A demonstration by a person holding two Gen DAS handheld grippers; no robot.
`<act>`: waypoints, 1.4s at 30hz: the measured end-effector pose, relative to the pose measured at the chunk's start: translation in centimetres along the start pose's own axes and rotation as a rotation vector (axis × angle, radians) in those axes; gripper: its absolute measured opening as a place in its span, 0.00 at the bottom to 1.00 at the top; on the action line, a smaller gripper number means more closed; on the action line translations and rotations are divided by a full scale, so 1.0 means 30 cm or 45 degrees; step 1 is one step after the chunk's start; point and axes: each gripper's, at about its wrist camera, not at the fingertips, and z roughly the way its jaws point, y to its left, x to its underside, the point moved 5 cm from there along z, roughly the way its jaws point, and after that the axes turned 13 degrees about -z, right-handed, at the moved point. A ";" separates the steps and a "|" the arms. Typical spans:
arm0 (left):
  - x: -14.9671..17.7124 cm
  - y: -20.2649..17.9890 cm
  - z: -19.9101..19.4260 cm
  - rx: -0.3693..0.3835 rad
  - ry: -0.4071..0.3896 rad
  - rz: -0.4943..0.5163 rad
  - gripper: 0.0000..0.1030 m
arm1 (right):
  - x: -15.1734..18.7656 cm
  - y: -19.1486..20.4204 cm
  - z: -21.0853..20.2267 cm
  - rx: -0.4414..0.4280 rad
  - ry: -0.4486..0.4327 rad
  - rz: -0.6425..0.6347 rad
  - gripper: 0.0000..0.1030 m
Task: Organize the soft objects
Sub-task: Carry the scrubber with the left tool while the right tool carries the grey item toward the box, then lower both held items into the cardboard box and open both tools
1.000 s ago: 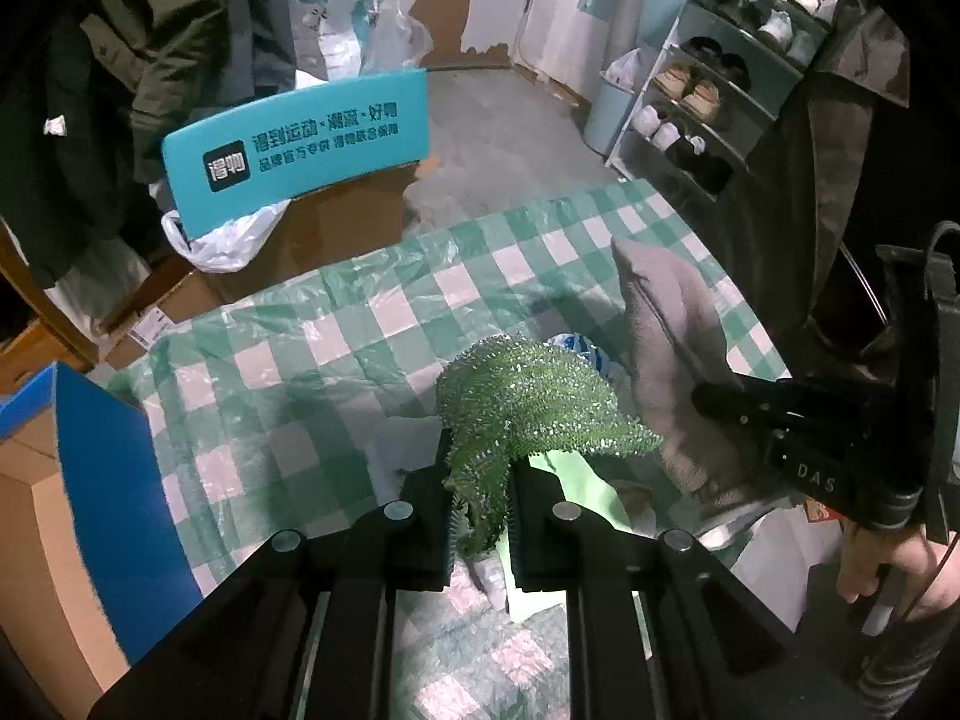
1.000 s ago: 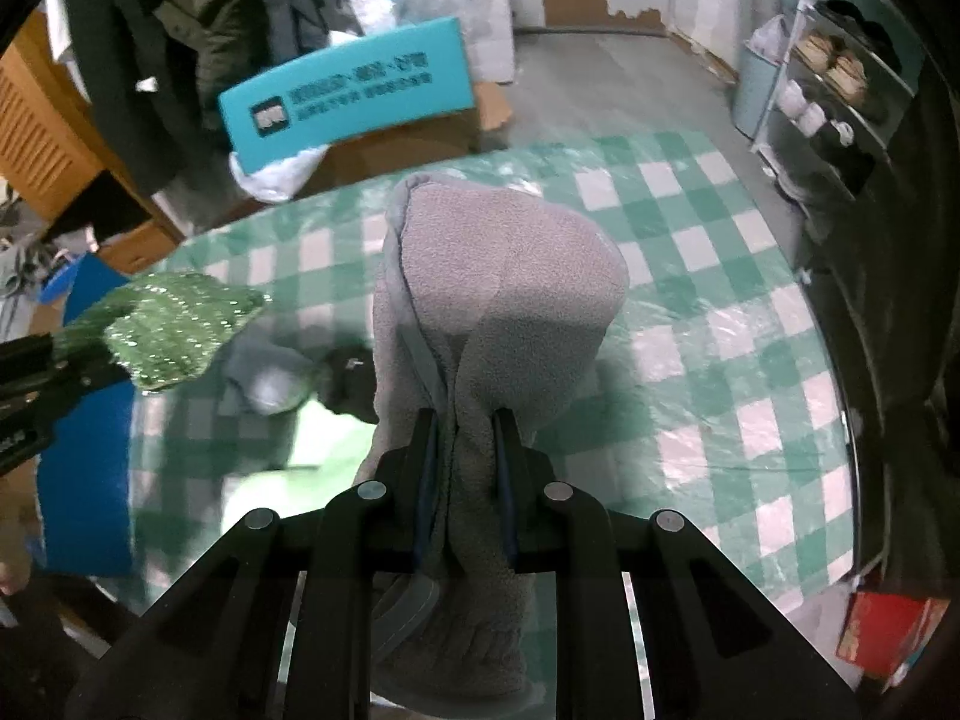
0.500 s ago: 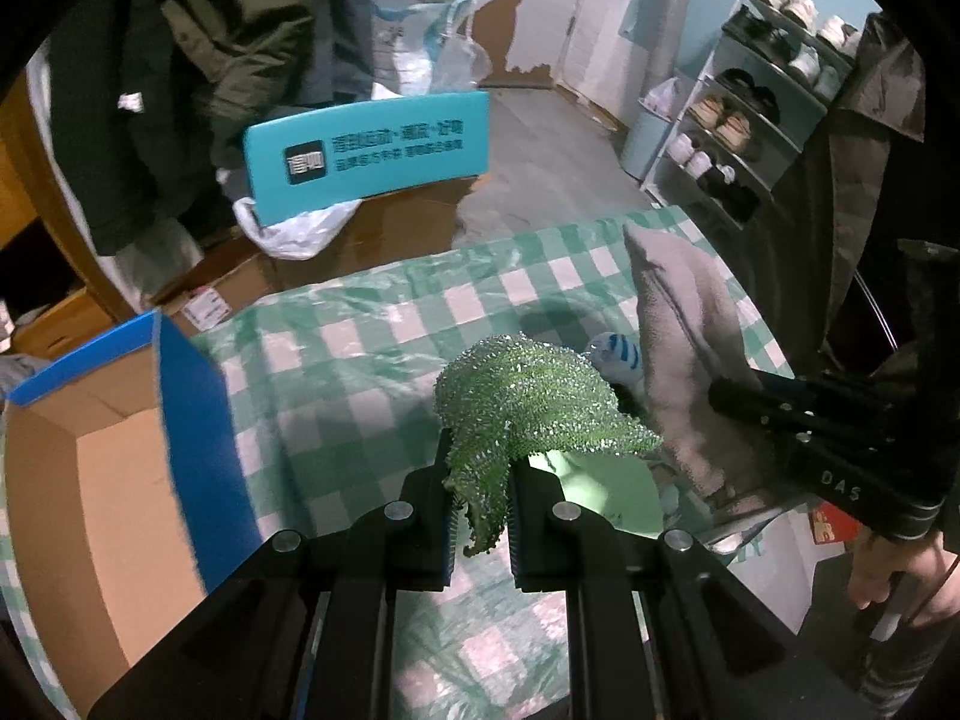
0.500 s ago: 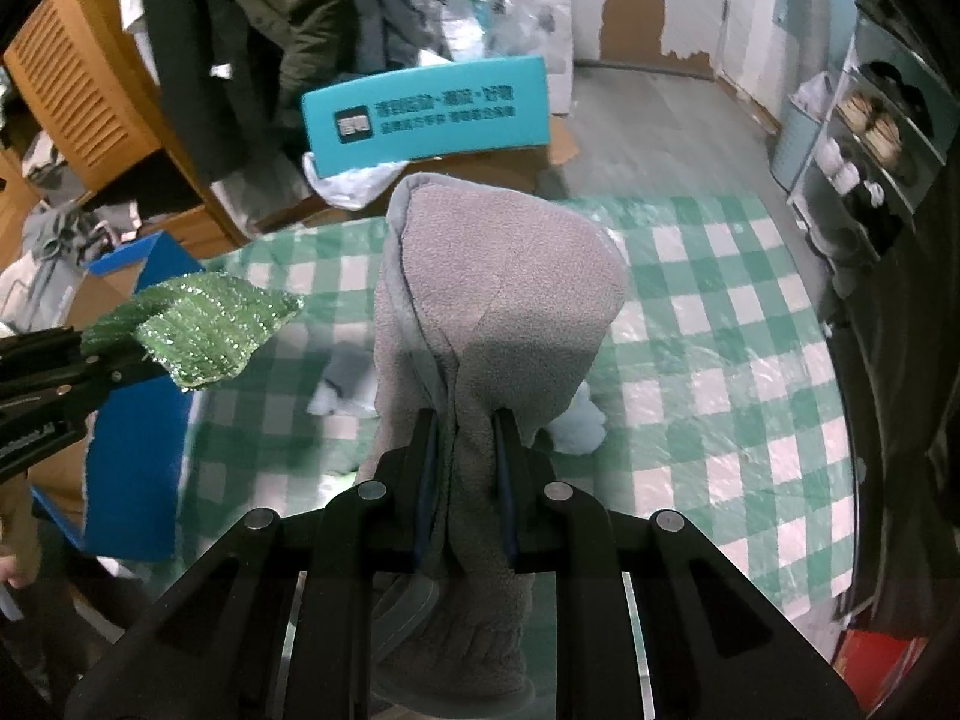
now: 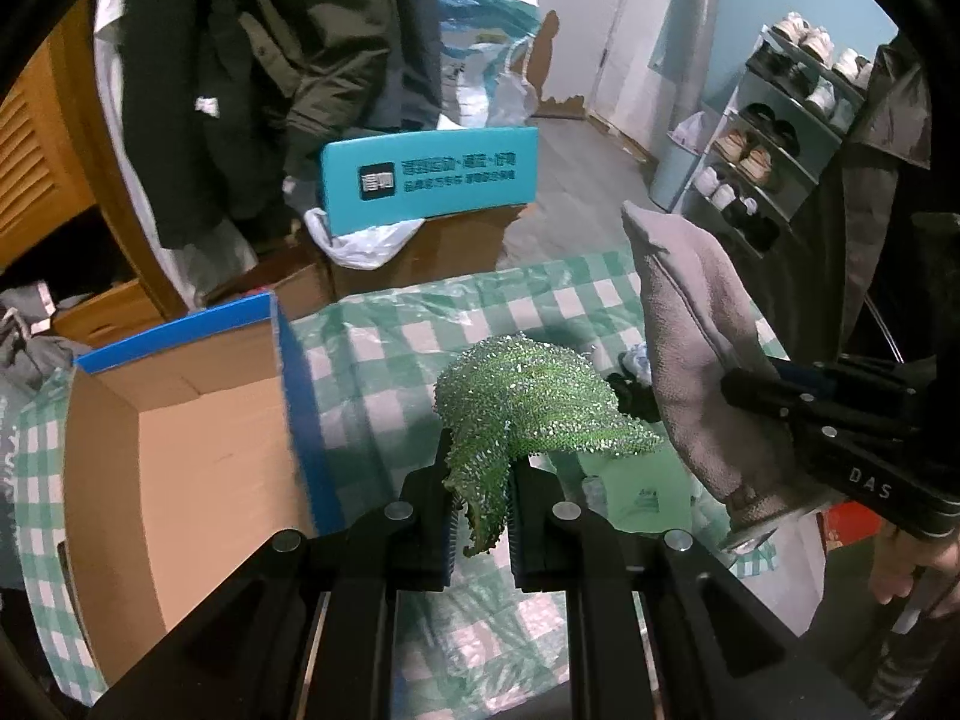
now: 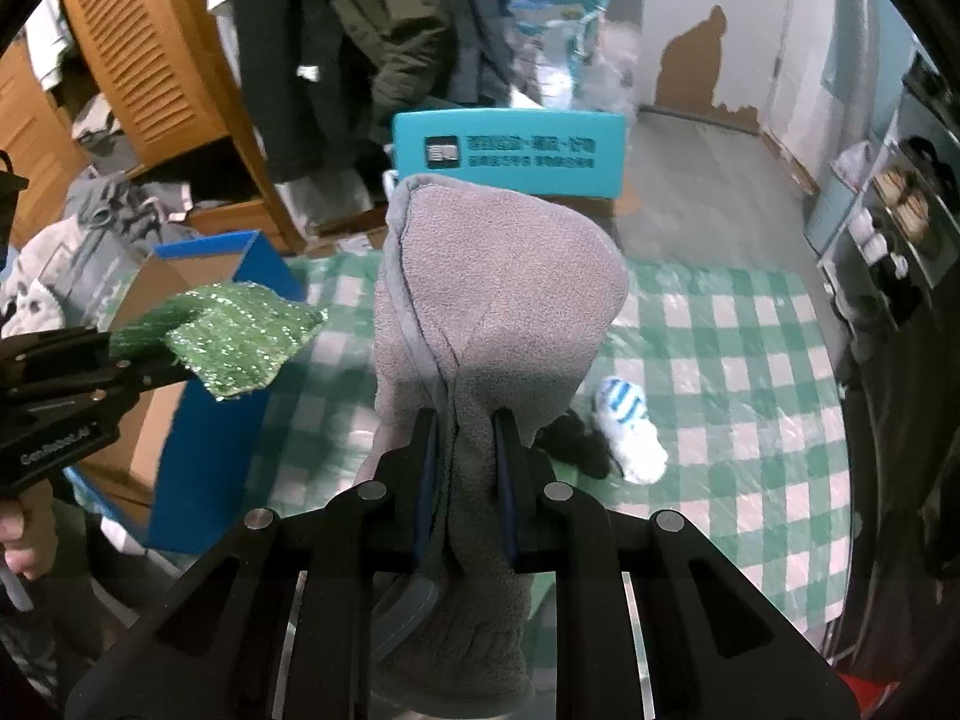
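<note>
My left gripper (image 5: 480, 480) is shut on a glittery green cloth (image 5: 528, 402), held in the air above the green checked table (image 5: 384, 360). The same green cloth (image 6: 234, 336) shows at the left of the right wrist view, sticking out of the left gripper (image 6: 135, 369). My right gripper (image 6: 465, 450) is shut on a grey fleece mitten (image 6: 498, 294), also lifted; the mitten (image 5: 690, 348) and the right gripper (image 5: 744, 387) appear at the right of the left wrist view. An open cardboard box with blue sides (image 5: 180, 438) stands at the table's left end.
A blue-and-white striped sock (image 6: 627, 426) and a black soft item (image 6: 576, 441) lie on the table, with a pale green packet (image 5: 642, 486) nearby. Behind the table stand a teal sign (image 5: 429, 177) on cardboard boxes, hanging coats (image 5: 312, 60) and a shoe rack (image 5: 780, 150).
Both grippers have risen and swung left with their cloths still gripped. The blue-sided box has come into full view at the left, and the table items sit lower and further right.
</note>
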 end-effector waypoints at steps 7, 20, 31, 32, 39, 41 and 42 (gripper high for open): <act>-0.005 0.098 -0.051 -0.024 -0.037 -0.062 0.13 | -0.071 0.097 -0.020 -0.025 -0.030 -0.061 0.15; -0.006 0.309 -0.124 -0.093 -0.101 -0.169 0.13 | -0.169 0.293 0.007 -0.093 -0.037 -0.173 0.15; 0.005 0.474 -0.161 -0.164 -0.132 -0.242 0.13 | -0.250 0.475 0.079 -0.144 -0.007 -0.250 0.15; 0.007 0.489 -0.163 -0.172 -0.135 -0.248 0.13 | -0.259 0.494 0.087 -0.149 -0.005 -0.256 0.15; 0.033 0.606 -0.148 -0.196 -0.116 -0.330 0.13 | -0.296 0.616 0.159 -0.194 0.033 -0.285 0.15; 0.041 0.632 -0.141 -0.201 -0.107 -0.351 0.13 | -0.303 0.649 0.177 -0.202 0.045 -0.301 0.15; 0.046 0.642 -0.136 -0.200 -0.101 -0.359 0.13 | -0.307 0.671 0.189 -0.207 0.051 -0.311 0.15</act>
